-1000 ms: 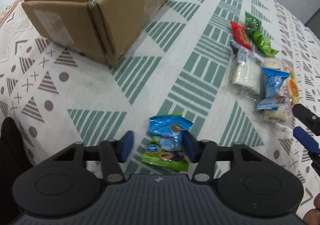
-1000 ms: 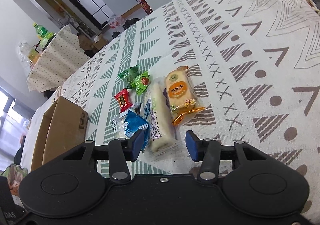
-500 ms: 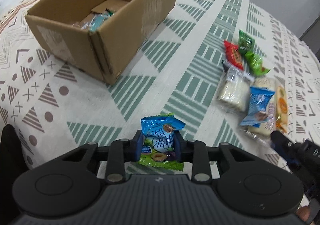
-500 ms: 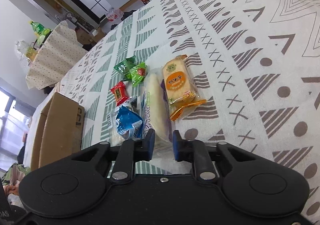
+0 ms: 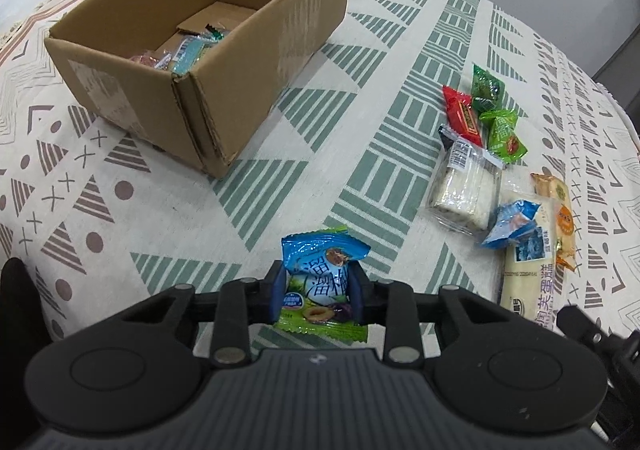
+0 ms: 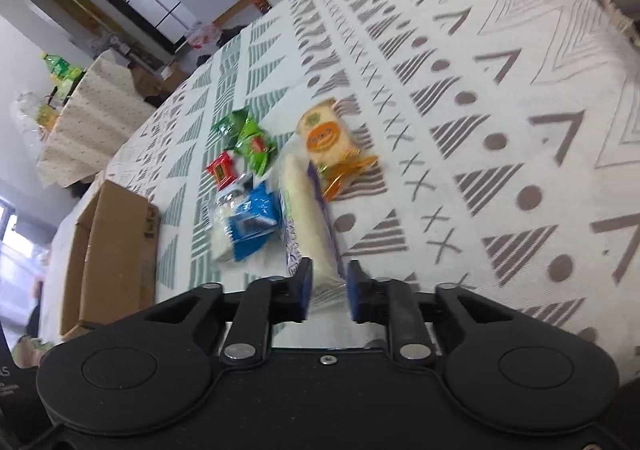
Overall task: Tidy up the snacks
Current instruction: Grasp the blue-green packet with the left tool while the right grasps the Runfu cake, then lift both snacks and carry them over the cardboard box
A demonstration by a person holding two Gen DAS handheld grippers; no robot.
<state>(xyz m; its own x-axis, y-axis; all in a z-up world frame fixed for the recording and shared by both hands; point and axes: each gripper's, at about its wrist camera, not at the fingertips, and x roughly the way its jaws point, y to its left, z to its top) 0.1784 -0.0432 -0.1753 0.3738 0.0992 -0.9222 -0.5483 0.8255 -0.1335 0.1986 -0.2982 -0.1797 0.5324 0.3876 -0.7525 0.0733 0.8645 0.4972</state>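
Observation:
My left gripper [image 5: 316,290] is shut on a blue and green snack packet [image 5: 320,270], which stands upright between the pads just above the patterned cloth. The open cardboard box [image 5: 120,62] stands ahead to the left, with several wrapped snacks inside. In the right wrist view my right gripper [image 6: 327,290] has the near end of a long white cake packet [image 6: 308,210] between its pads. Its jaws are opening slightly, but the pads still press on the wrapper. The same cake packet [image 5: 528,278] lies at the lower right of the left wrist view.
More snacks lie in a cluster on the cloth: an orange cake packet [image 6: 326,138], a small blue packet [image 6: 252,222], a clear cracker packet [image 5: 464,190], a red candy [image 5: 462,114] and two green candies [image 5: 486,88]. Patterned tablecloth [image 5: 280,178] lies bare between box and cluster.
My left gripper closed on the blue and green packet and raised it. My right gripper closed on the end of the long cake packet and shifted; its view is now blurred.

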